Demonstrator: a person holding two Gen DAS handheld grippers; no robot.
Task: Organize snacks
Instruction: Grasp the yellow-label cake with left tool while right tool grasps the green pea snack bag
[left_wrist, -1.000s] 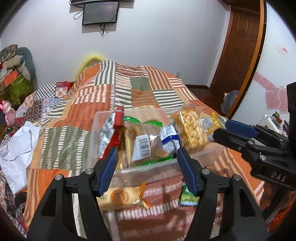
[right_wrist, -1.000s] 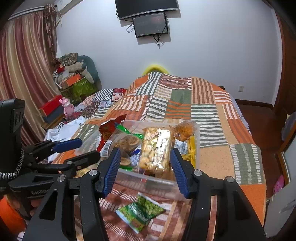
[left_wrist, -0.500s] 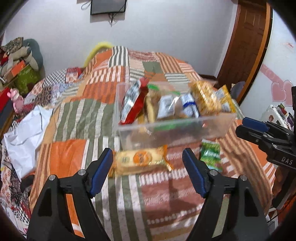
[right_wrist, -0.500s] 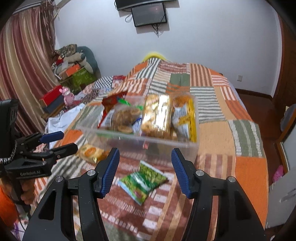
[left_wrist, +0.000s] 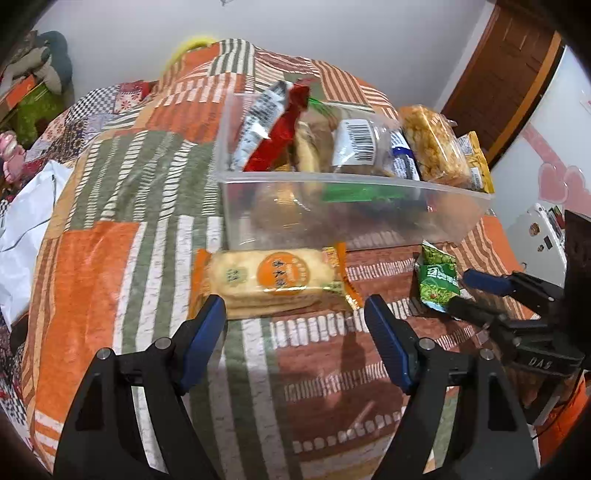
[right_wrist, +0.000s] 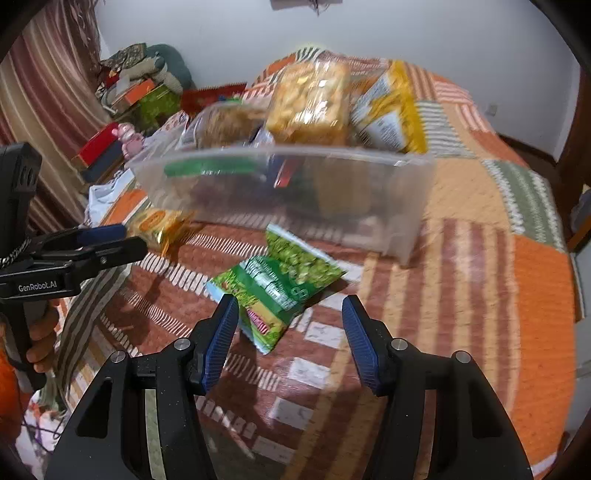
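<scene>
Where the clear plastic bin (left_wrist: 354, 210) sits on the patchwork bedspread (left_wrist: 122, 236), its frosted front wall hides the lower halves of the packs inside, & the right-wrist view of it is motion-blurred. Inside the bin, standing on end: a red-and-silver packet (left_wrist: 273, 129) at its left end, a clear cookie bag w/ barcode label (left_wrist: 354, 144) mid-bin, a puffed-snack pack (left_wrist: 432, 147) & a yellow packet (left_wrist: 476, 162) toward its right end. Green wrapper shows dimly through the wall; can't tell what it is. Print on all packs too small to read.

Just in front of the bin, on the bedspread: orange cracker pack (left_wrist: 273, 277) lying flat, & a green snack bag (right_wrist: 280, 288) in front of the bin's right half.

Left gripper (left_wrist: 295, 314) fingers have just been opening; they stand spread, nothing clamped, near edge of the cracker pack just ahead of them. Right gripper (right_wrist: 290, 321) fingers apart too, the green bag's near corner between the tips, pads not pressing it. A hand (right_wrist: 40, 339) holding the left gripper's handle is cut off at the frame edge.
</scene>
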